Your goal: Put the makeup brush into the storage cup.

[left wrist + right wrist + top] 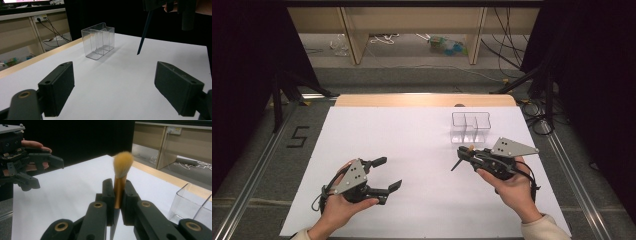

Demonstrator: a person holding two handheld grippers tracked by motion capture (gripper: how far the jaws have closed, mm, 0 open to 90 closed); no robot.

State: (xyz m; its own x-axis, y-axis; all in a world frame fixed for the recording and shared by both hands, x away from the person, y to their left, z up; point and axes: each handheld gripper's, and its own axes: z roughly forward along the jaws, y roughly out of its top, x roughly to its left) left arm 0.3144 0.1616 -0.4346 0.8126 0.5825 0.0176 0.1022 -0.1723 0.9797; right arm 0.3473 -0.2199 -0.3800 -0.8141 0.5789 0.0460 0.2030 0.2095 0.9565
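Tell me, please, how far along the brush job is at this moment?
Done: the right gripper has the makeup brush clamped, lifted off the table. In hand: carrying it near the clear organizer. Left: putting it inside, probably; the compartments look empty. The left gripper waits open.

White-topped table (412, 150) with pale wooden far edge; black number five (298, 136) marked on the grey floor (262, 145); loose cables (384, 38) beyond.

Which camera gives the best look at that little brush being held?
The right gripper view: the brush stands close up, clamped between the jaws, bristles up. The left gripper view shows its dark handle end; in the high view it is small at the right gripper.
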